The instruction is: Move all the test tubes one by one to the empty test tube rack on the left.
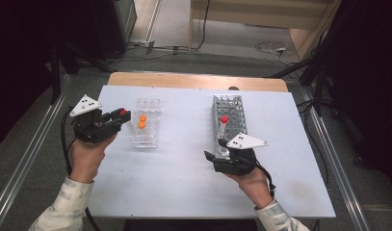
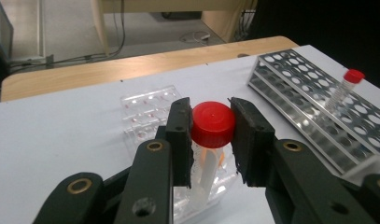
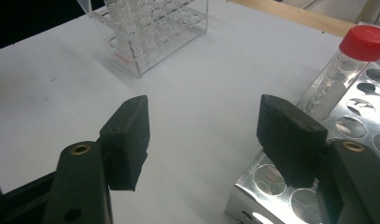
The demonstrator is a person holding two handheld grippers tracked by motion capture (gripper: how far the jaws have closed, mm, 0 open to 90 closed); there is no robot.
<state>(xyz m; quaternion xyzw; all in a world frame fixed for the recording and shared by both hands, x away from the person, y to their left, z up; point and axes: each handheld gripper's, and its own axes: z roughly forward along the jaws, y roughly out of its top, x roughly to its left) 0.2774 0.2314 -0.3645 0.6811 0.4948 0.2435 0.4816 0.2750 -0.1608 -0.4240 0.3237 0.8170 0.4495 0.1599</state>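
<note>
The left hand-held gripper (image 2: 211, 140) is clenched on a red-capped tube (image 2: 213, 125), its pads pressing either side of the cap. The tube hangs upright below the jaws, its long axis vertical, just above and beside the clear rack (image 1: 146, 122) on the left of the desk (image 1: 184, 183). Two orange-capped tubes (image 1: 142, 121) stand in that rack. In the high view the left hand-held gripper (image 1: 117, 118) sits at the clear rack's left edge.

The metal rack (image 1: 228, 118) lies well apart to the right, its long axis running away from the person, with one red-capped tube (image 1: 223, 126) leaning in a hole. The right hand-held gripper (image 3: 211, 135) is released, jaws wide and bare, at the metal rack's near end (image 1: 221, 153).

Judging by this, the held tube must travel rightward across the desk to reach the metal rack; the right hand is nearer to it, but the left carries the tube.
</note>
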